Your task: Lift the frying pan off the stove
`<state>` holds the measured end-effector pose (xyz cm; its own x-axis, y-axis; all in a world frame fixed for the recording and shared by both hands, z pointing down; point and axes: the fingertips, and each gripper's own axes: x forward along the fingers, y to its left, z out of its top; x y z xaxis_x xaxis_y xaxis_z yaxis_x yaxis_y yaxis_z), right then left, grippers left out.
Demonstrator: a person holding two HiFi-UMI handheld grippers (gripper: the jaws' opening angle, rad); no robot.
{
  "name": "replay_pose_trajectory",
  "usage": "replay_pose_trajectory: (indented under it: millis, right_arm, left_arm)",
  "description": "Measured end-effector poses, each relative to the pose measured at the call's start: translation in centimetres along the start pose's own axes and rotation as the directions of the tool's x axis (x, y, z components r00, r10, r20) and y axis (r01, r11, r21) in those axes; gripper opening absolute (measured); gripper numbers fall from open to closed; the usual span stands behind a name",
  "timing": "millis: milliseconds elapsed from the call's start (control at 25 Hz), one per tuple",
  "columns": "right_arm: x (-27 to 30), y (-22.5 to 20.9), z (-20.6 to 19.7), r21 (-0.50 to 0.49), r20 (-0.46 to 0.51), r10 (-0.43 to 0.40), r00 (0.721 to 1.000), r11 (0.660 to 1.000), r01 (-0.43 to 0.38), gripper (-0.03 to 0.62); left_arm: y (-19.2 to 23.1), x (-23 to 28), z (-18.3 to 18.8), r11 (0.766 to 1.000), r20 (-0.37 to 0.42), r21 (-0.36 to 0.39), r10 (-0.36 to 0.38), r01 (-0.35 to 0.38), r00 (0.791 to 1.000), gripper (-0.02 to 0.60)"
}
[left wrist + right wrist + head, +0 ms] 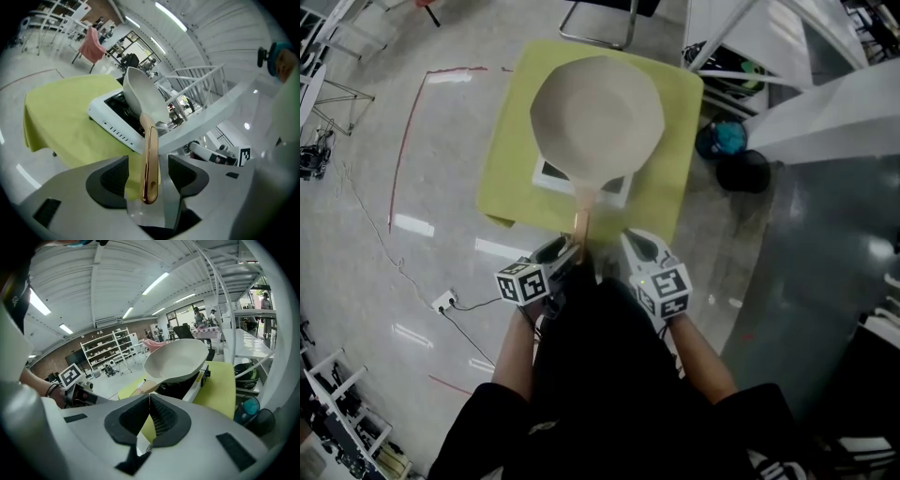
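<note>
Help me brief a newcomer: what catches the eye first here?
The big cream frying pan sits on a white stove, atop a yellow-green tablecloth. Its golden handle lies between the open jaws of the left gripper; the right gripper is shut alongside.

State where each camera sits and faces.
Head view: on the head, steeply down onto the cream round frying pan; forearms, left gripper and right gripper show.
Left gripper view: on that gripper, along open jaws astride the gold handle.
Right gripper view: on that gripper, past shut jaws toward the pan.
All show the pan.
</note>
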<state>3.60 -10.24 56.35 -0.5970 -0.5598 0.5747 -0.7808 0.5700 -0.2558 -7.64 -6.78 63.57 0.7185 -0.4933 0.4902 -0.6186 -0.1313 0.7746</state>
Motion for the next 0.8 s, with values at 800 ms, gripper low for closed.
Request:
replay_pose_trajectory:
  millis: [800]
  right_arm:
    - [5.0, -0.1, -0.8, 0.371, -0.016, 0.292, 0.956, 0.89, -0.265, 0.019]
  left_arm:
    - [-1.3, 4.6, -1.7, 0.964, -0.056, -0.09, -0.254, 0.249, 0.965, 0.155]
